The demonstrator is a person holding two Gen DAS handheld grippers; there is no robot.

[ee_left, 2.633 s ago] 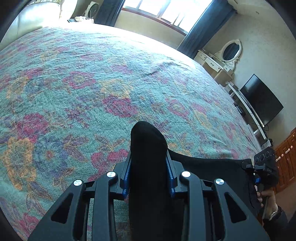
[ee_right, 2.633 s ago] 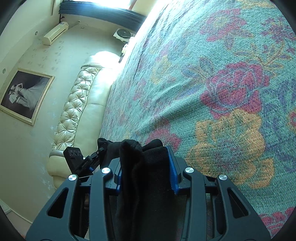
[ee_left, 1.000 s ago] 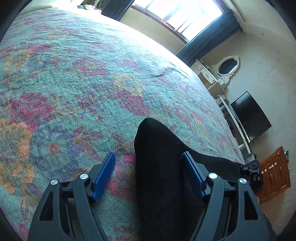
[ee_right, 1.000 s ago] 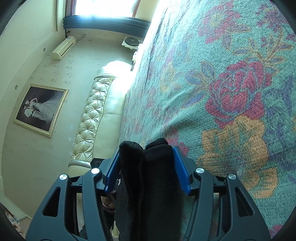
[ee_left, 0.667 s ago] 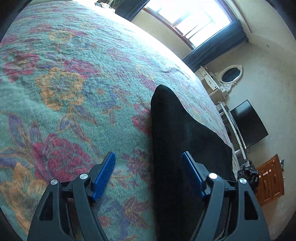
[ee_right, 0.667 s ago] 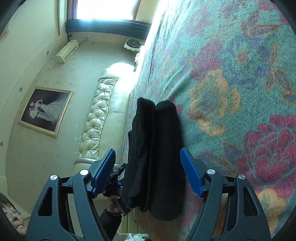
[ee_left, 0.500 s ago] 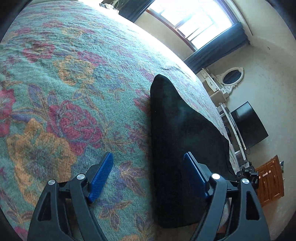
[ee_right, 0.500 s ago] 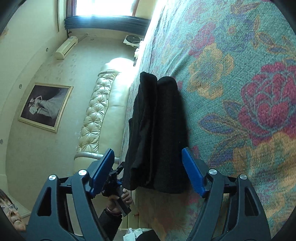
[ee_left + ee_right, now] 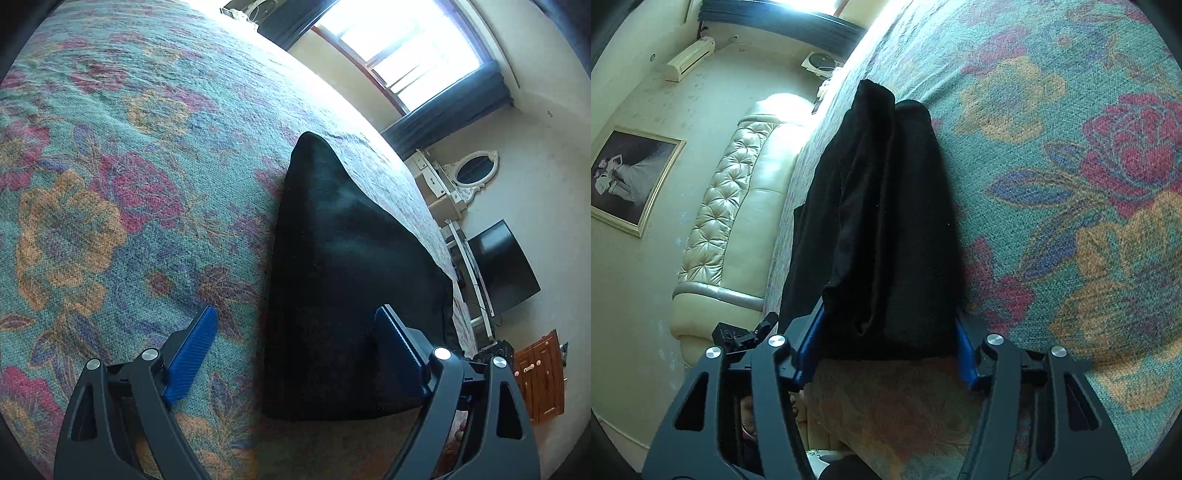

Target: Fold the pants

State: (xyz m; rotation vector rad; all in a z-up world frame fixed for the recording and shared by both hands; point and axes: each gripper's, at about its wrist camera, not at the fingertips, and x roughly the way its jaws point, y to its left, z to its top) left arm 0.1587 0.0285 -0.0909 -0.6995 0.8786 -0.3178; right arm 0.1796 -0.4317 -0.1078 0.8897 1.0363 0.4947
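On floral bed (image 9: pixel 110 177): folded black pants (image 9: pixel 343 240) at 12 o'clock; left hand-held gripper (image 9: pixel 295 350), right hand-held gripper (image 9: pixel 886 350) both spread apart, empty.

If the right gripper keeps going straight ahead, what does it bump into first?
Most likely the black pants: their near edge lies between the open blue pads of the right gripper, on the floral bedspread.

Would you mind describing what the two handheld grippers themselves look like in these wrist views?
Both the left gripper and the right gripper have matte black frames with triangular cut-outs and silver round bolt heads. Their fingers carry flat, ribbed blue pads. No cables or sleeves show.
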